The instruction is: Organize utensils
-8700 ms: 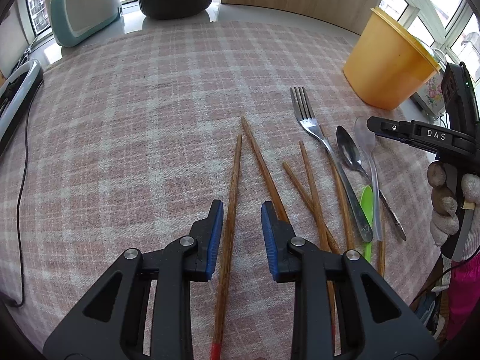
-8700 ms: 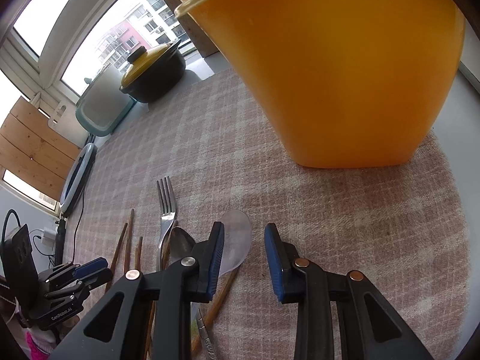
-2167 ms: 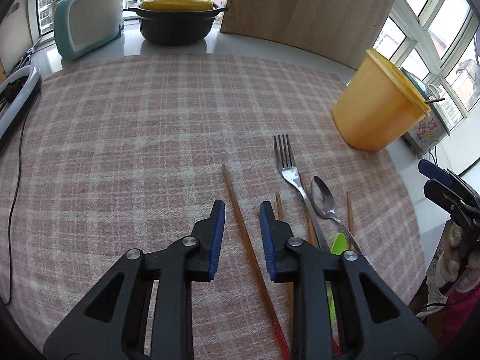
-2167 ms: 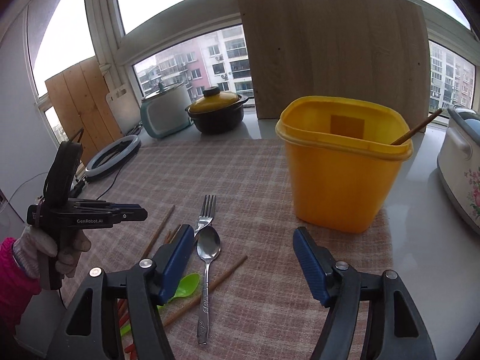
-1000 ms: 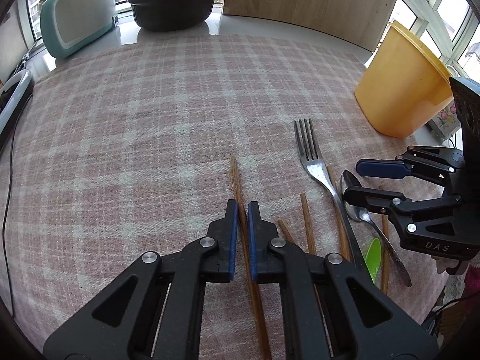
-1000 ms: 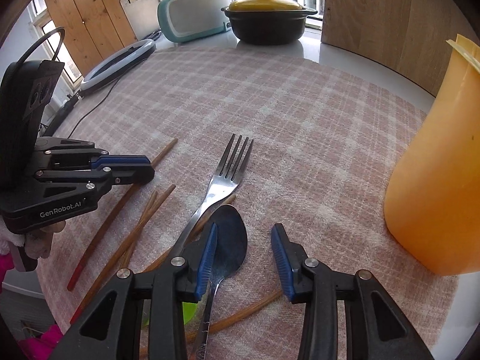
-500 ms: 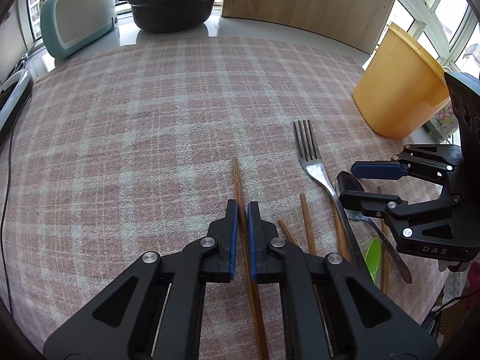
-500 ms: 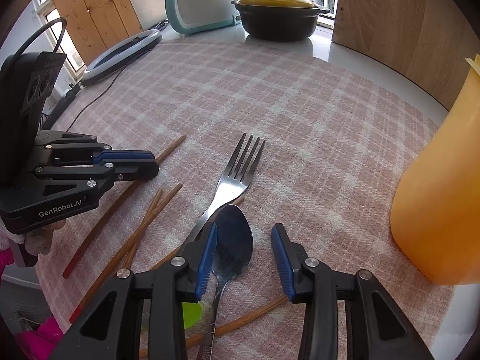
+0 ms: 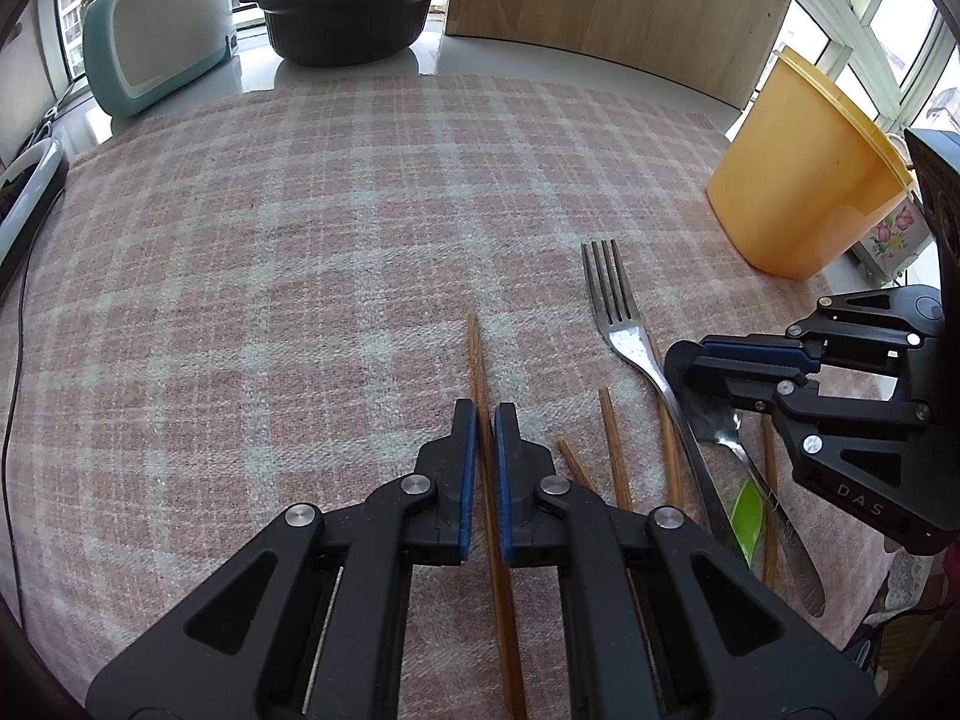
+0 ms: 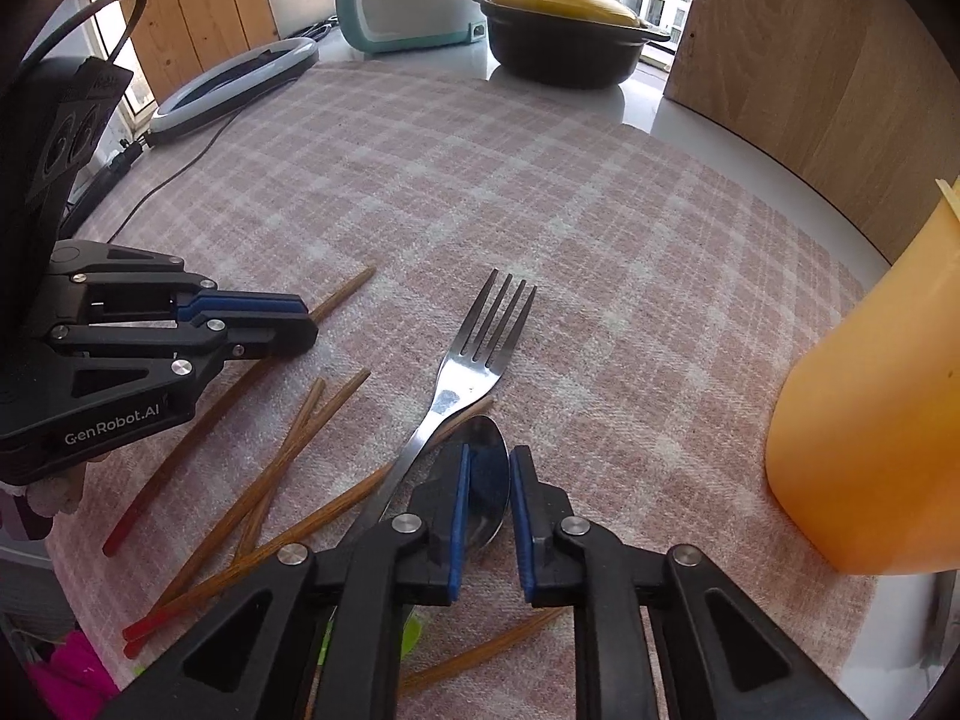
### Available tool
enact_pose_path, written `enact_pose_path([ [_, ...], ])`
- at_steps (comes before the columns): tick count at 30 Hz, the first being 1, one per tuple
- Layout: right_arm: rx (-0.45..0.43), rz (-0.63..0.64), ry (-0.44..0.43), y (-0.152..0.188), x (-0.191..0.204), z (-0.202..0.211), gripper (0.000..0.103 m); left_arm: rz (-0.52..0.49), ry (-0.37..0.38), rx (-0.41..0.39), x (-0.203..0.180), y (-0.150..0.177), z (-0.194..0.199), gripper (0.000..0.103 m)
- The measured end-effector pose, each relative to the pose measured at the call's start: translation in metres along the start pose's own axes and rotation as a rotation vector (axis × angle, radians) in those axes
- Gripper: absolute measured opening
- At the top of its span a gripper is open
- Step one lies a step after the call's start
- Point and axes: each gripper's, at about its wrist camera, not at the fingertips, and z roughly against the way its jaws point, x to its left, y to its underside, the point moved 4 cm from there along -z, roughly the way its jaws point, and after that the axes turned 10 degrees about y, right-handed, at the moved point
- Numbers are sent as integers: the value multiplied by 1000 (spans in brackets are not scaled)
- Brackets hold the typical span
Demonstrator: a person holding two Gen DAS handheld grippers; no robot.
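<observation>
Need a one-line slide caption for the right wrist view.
Right gripper closed on the metal spoon beside the fork, left gripper clamping a chopstick, yellow bin at right.

On the tablecloth [image 9: 300, 240] the fork [image 9: 618, 324] lay between a chopstick [image 9: 480, 372] at left and the bucket [image 9: 798, 180] at right — a pot [image 9: 348, 18] stood behind.
</observation>
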Motion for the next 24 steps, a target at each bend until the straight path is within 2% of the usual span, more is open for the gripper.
enact_pose_path([
  [4, -8, -17, -16, -4, 0, 7, 0, 8, -4, -2, 2, -1, 2, 4],
  [10, 5, -2, -27, -7, 7, 10, 0, 22, -7, -7, 7, 1, 5, 4],
  [15, 57, 5, -42, -5, 12, 2, 1, 27, -7, -4, 8, 0, 4, 3],
  [20, 46, -1, -22, -5, 12, 2, 0, 29, -2, 3, 10, 0, 3, 4],
  [24, 16, -31, -12, -6, 5, 13, 0, 66, 27, -27, 14, -1, 12, 3],
])
